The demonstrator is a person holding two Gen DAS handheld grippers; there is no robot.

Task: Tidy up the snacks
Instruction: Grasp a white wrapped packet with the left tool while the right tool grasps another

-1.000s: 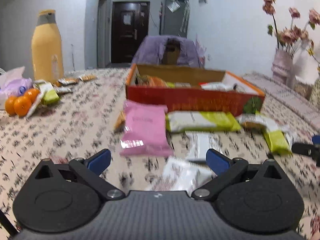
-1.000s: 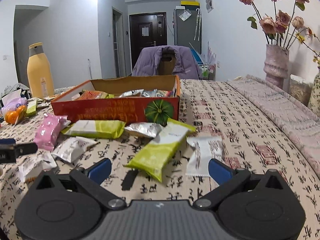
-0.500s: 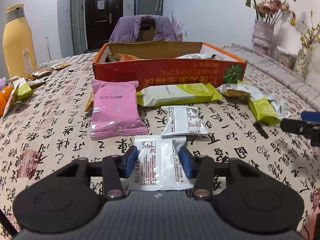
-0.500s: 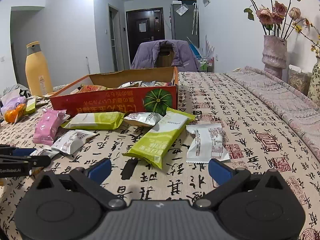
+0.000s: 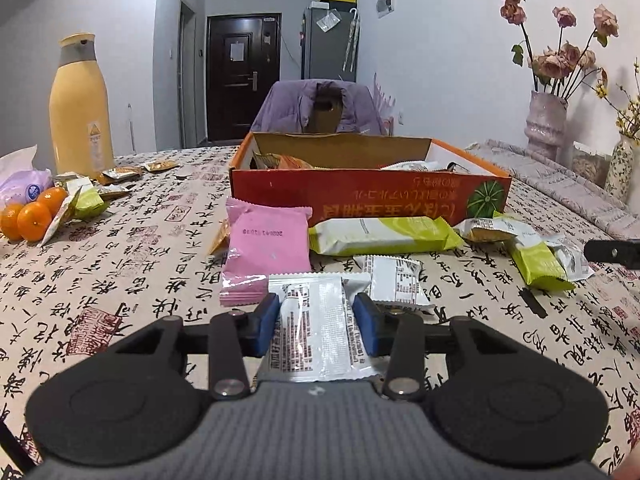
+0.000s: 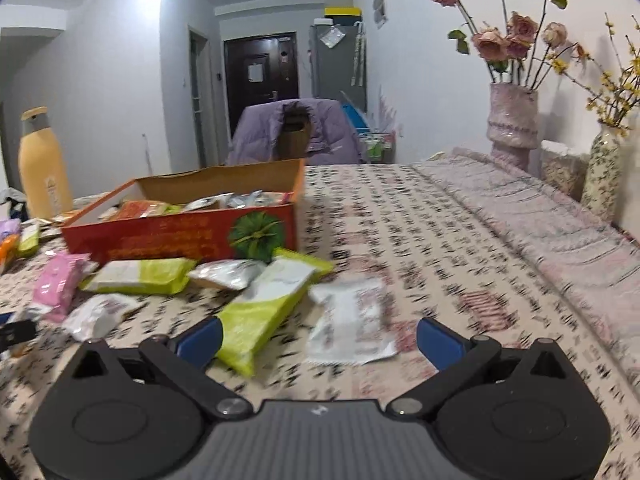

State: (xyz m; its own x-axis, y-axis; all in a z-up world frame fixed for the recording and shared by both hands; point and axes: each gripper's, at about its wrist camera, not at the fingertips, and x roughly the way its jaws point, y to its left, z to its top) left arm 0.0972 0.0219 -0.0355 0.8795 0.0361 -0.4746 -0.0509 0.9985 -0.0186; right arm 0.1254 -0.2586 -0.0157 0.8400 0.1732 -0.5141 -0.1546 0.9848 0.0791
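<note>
While the left claw [image 5: 316, 322] has just been closing and now pinches the white foil snack packet [image 5: 320, 332] at six o'clock, lift it clear before carrying. The open red cardboard box [image 5: 360, 196], at twelve o'clock on the table [image 5: 120, 264], holds assorted wrapped snacks. The right claw [image 6: 318, 338] is spread, empty.

Left wrist view. Cardboard box [image 5: 368, 196] on table [image 5: 120, 280] at 12 o'clock, packets inside. Chair [image 5: 320, 108] behind box. Bottle [image 5: 80, 108] at 10 o'clock; oranges [image 5: 30, 216] before it. Square packet [image 5: 266, 252] before box, left; long packet [image 5: 384, 234] to its right. Small packet [image 5: 320, 332] nearest, between pads of left hand-held gripper [image 5: 316, 322]. Vase [image 5: 546, 120] at 2 o'clock, beyond table edge.
</note>
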